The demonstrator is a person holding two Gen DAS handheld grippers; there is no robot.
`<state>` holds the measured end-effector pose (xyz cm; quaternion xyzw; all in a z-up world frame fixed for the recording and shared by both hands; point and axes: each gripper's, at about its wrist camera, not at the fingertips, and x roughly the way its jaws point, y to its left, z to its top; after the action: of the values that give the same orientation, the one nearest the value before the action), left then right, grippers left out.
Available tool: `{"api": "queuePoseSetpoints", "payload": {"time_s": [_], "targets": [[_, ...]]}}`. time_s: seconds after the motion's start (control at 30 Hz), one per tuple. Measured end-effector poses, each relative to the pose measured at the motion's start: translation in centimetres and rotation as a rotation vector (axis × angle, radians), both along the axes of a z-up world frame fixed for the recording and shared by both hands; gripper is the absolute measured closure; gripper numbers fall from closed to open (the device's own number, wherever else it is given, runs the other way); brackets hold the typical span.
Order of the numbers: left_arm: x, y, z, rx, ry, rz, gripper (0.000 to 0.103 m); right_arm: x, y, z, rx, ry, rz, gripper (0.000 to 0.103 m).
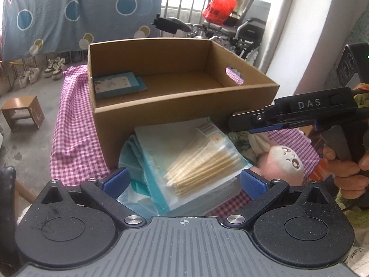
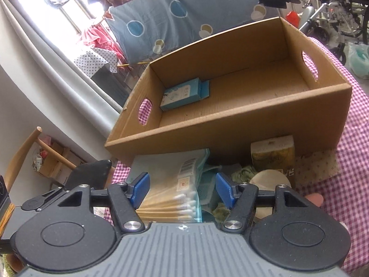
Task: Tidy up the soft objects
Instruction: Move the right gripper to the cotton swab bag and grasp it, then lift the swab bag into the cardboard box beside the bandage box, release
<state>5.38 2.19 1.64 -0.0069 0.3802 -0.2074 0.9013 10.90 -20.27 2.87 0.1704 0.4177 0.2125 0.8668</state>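
A brown cardboard box (image 1: 184, 106) stands on the pink checked cloth (image 1: 76, 138), with a small blue carton (image 1: 117, 85) in its left corner. In front of it a clear pack of cotton swabs (image 1: 198, 164) lies on teal packets. My left gripper (image 1: 184, 181) hangs open over that pack, its pads well apart. A pink plush toy (image 1: 283, 161) lies to the right. My right gripper (image 1: 239, 124) comes in from the right above the toy. In the right wrist view my right gripper (image 2: 182, 189) is open over the swab pack (image 2: 170, 196), pads not pressing on it.
A tissue pack (image 2: 273, 154) leans on the box's (image 2: 230, 136) front wall, with a patterned cloth (image 2: 316, 164) beside it. A small wooden stool (image 1: 23, 113) and shoes (image 1: 53, 68) are on the floor at left. A wheelchair (image 1: 244, 32) and a hanging blue sheet (image 1: 76, 13) stand behind.
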Motion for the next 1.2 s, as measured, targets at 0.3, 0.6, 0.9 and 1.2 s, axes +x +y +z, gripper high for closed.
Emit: {"api": "queuePoseSetpoints", "payload": {"time_s": [0.3, 0.6, 0.9, 1.2], "targets": [[1.3, -1.5, -1.8, 0.017, 0.052, -0.024, 0.004, 1.2, 0.6, -2.9, 0.006, 0.072, -0.001, 0.049], [2.0, -2.0, -2.0, -0.009, 0.076, -0.035, 0.005, 1.3, 1.5, -2.8, 0.028, 0.069, 0.028, 0.051], [2.1, -2.5, -2.2, 0.005, 0.076, -0.036, 0.005, 1.2, 1.6, -3.1, 0.020, 0.060, 0.015, 0.053], [1.8, -3.4, -2.3, 0.040, 0.062, -0.031, 0.005, 0.3, 2.3, -2.7, -0.023, 0.012, 0.018, 0.064]]}}
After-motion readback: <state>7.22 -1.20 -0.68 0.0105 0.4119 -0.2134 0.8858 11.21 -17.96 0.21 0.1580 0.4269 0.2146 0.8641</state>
